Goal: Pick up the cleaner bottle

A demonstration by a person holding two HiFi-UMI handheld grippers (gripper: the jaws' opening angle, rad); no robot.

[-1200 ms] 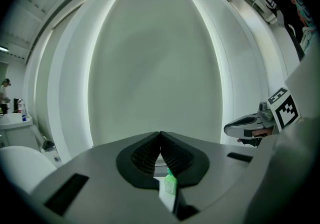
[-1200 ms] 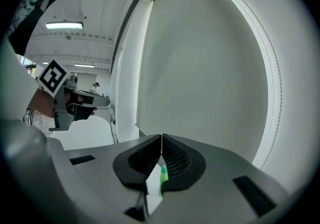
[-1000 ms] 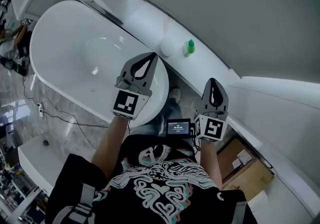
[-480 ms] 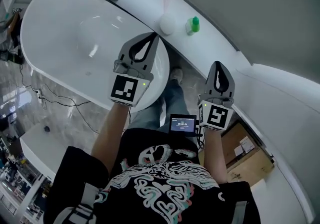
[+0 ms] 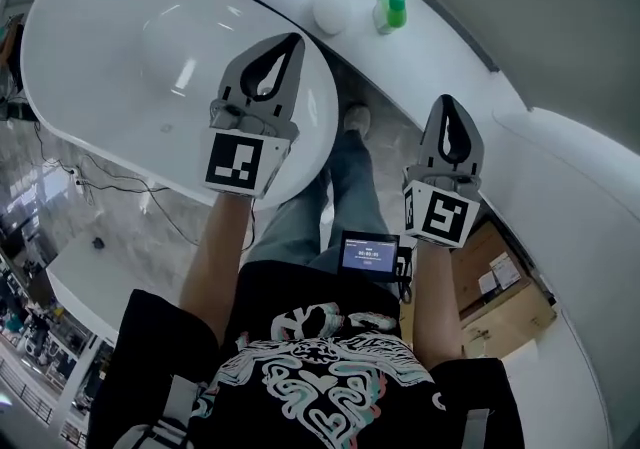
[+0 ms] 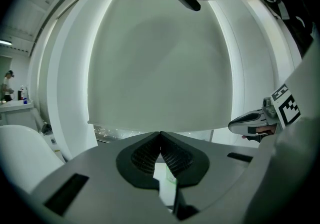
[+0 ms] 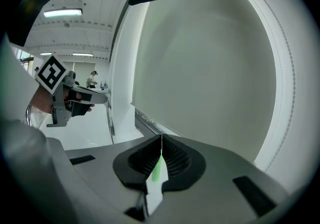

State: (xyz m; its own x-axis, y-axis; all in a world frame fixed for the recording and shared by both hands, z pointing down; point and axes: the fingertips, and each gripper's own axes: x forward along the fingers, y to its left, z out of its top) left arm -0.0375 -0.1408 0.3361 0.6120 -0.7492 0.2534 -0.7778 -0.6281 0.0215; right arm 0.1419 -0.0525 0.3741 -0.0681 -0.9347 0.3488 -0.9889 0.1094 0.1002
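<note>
Head view: the cleaner bottle, green cap on top, stands upright on the white ledge behind the bathtub, just beside a white ball. Nothing touches it.

My left gripper hangs over the tub's near rim. My right gripper hangs over the gap between tub and ledge. Both point roughly toward the ledge and both are well short of the bottle.

Left gripper view: my fingers are pressed together tip to tip, with nothing clamped between the ribbed pads. A pale sliver shows through the slit lower down; I take it for something far ahead, not a thing held.

Right gripper view: same state — fingers fully together and empty. A thin green streak shows in the slit behind the pads, most likely the bottle's cap seen at a distance.

Progress, as I judge it: the pick-up has not begun. No contact, no grip, and the bottle sits where it stands.

Left to do — bring one gripper up to the ledge, spread its fingers wide enough for the bottle's body, close on it clear of the ball, then lift. Which hand will take it I cannot tell.
</note>
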